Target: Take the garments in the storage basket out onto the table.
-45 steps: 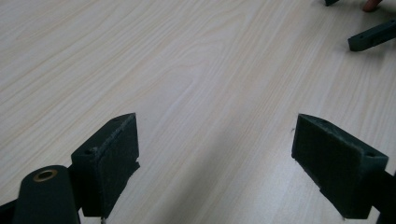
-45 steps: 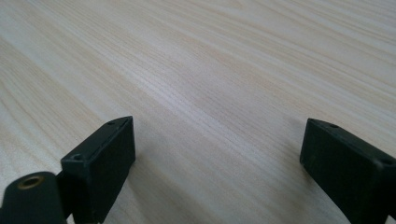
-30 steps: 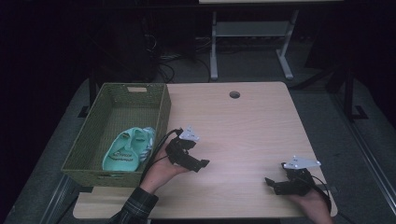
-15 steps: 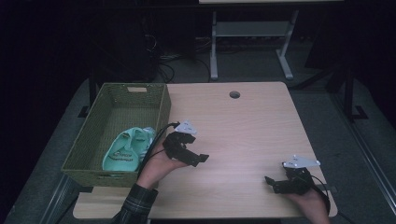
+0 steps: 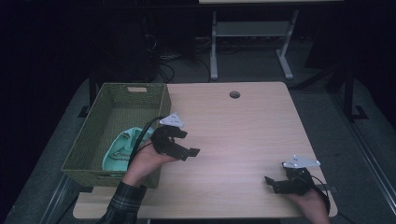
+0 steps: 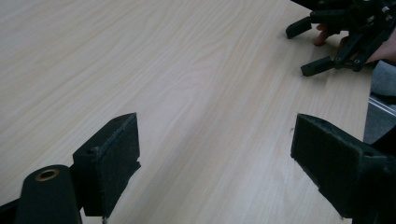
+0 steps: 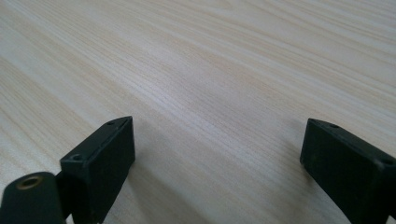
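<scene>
left gripper (image 5: 184, 142) raised since earlier, fingers apart

**Surroundings of the workspace**

A light wooden table (image 5: 243, 135) carries a round cable hole (image 5: 234, 94) near its far edge. A green woven basket (image 5: 88, 149) sits at the table's left side and holds mint-green footwear (image 5: 122, 145). Beyond the table, a pale metal frame (image 5: 252, 32) stands on dark floor beside tangled cables (image 5: 163, 56).
</scene>
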`<state>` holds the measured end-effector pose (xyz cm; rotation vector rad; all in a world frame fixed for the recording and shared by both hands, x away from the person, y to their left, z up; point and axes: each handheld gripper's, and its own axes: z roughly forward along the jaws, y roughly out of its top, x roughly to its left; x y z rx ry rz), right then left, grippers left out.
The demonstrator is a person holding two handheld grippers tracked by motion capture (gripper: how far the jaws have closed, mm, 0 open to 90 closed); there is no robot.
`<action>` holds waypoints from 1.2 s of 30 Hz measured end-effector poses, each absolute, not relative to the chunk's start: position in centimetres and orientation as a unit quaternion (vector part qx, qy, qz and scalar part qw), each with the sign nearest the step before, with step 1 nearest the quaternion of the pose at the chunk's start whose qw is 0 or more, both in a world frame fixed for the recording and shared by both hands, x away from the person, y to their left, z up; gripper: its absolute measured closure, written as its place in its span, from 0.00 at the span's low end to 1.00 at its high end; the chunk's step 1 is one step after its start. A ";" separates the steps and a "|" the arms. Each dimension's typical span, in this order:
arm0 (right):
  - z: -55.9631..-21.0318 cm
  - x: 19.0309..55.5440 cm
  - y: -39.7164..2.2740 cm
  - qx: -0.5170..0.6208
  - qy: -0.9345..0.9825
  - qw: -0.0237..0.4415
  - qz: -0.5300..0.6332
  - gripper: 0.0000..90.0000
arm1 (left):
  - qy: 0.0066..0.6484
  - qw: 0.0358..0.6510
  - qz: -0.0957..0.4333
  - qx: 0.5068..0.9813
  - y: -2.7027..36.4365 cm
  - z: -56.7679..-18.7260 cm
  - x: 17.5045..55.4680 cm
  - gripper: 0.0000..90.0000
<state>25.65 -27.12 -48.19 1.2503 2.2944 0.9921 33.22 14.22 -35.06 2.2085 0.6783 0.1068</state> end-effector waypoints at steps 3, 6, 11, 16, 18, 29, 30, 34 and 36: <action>-48.2 25.7 -27.1 0.441 0.808 0.173 0.349 0.11 | 0.263 0.407 0.047 0.874 14.9 -34.4 33.1 0.16; -48.2 25.7 -27.1 0.442 0.808 0.173 0.350 0.11 | 0.269 0.407 0.054 0.871 15.4 -34.1 32.9 0.16; -48.2 25.7 -27.1 0.441 0.808 0.173 0.350 0.11 | 0.275 0.404 0.058 0.871 16.0 -33.8 32.9 0.16; -48.2 25.7 -27.1 0.441 0.808 0.172 0.350 0.11 | 0.277 0.402 0.061 0.871 16.8 -33.7 32.9 0.19; -48.2 25.7 -27.1 0.441 0.808 0.172 0.350 0.11 | 0.279 0.401 0.062 0.870 17.3 -33.7 33.0 0.21; -48.2 25.8 -27.1 0.442 0.808 0.173 0.350 0.11 | 0.293 0.394 0.073 0.868 19.6 -33.0 33.0 0.19; -48.2 25.8 -27.1 0.442 0.808 0.173 0.350 0.11 | 0.293 0.391 0.075 0.869 19.8 -33.0 33.1 0.19; -48.2 25.8 -27.1 0.442 0.808 0.173 0.350 0.11 | 0.299 0.391 0.076 0.867 20.5 -32.9 33.1 0.18; -48.2 25.8 -27.1 0.442 0.808 0.173 0.350 0.11 | 0.299 0.384 0.078 0.870 20.7 -32.9 33.1 0.18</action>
